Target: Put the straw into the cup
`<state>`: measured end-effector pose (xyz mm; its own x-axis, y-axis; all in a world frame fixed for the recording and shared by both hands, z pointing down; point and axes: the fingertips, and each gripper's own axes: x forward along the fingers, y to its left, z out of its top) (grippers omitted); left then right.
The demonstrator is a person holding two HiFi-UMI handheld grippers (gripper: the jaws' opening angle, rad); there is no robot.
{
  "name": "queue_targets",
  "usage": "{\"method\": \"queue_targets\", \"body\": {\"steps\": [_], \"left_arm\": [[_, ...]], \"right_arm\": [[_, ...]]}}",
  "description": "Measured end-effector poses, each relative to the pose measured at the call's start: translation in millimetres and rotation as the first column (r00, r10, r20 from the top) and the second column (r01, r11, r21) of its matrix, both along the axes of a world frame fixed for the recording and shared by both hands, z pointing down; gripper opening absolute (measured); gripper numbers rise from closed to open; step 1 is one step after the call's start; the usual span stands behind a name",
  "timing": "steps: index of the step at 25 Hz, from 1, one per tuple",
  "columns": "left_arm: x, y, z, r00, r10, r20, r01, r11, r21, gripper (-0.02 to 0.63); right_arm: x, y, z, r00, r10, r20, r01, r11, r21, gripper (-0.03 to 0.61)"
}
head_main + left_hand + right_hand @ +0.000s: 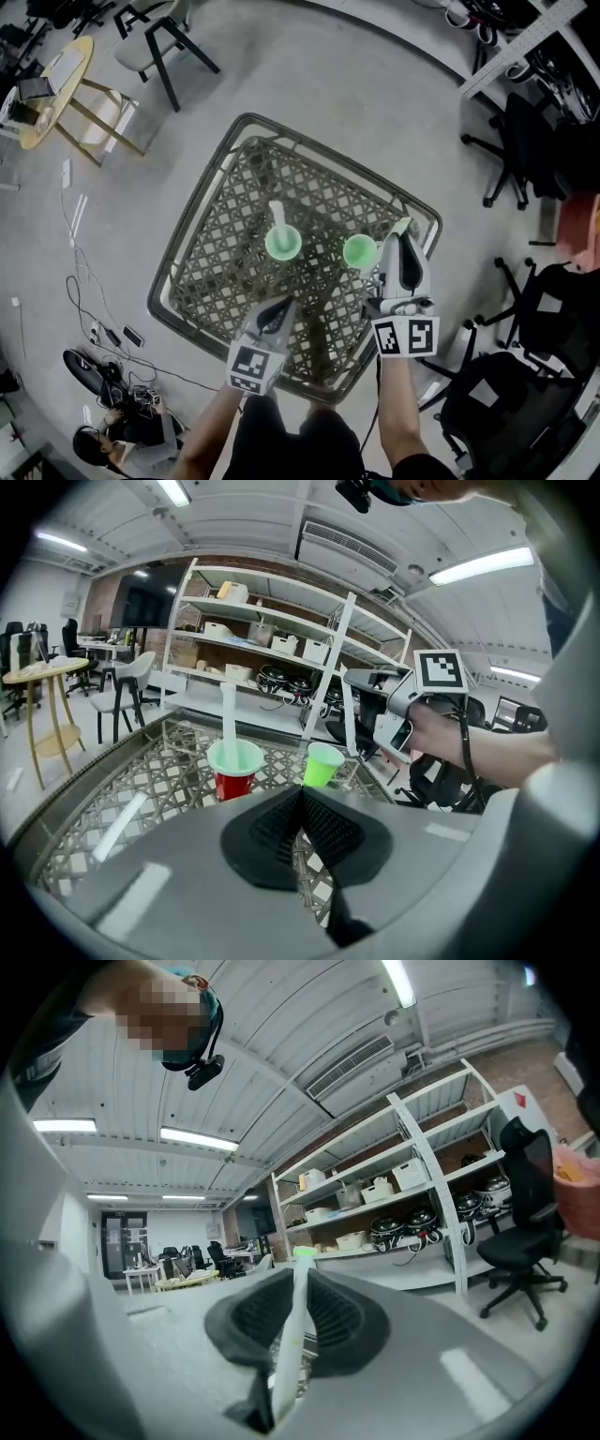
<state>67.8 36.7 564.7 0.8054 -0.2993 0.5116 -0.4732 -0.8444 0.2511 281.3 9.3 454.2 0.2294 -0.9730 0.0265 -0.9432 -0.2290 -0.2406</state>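
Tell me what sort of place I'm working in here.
Probably an indoor office-style lab or workshop. There is white metal shelving stocked with boxes and gear, a black office chair on a bare floor, and a round wooden table with chairs further back.

1. The left gripper (280, 307) is being held at the left and angled downward, with its jaws being pressed together on nothing.
2. The right gripper (403, 228) is being held level, farther forward than the left, with its jaws being clamped on a straw (292, 1326).
3. The left forearm (208, 427) and right forearm (398, 403) are being extended forward.
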Motion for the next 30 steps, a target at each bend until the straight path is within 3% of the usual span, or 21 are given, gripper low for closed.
{"method": "queue_targets", "body": {"steps": [8,30], "left_arm": [[-4,-3,18,1.000,-0.009,0.021,0.010,0.999,-0.033,0.006],[-4,7,44,0.999,-0.003,0.043,0.007,0.997,-0.080,0.006]], "right_arm": [[12,-15,15,0.999,0.027,0.026,-0.028,0.999,0.017,0.051],[8,-22,67,0.999,0.011,-0.043,-0.013,0.998,-0.054,0.054]]}}
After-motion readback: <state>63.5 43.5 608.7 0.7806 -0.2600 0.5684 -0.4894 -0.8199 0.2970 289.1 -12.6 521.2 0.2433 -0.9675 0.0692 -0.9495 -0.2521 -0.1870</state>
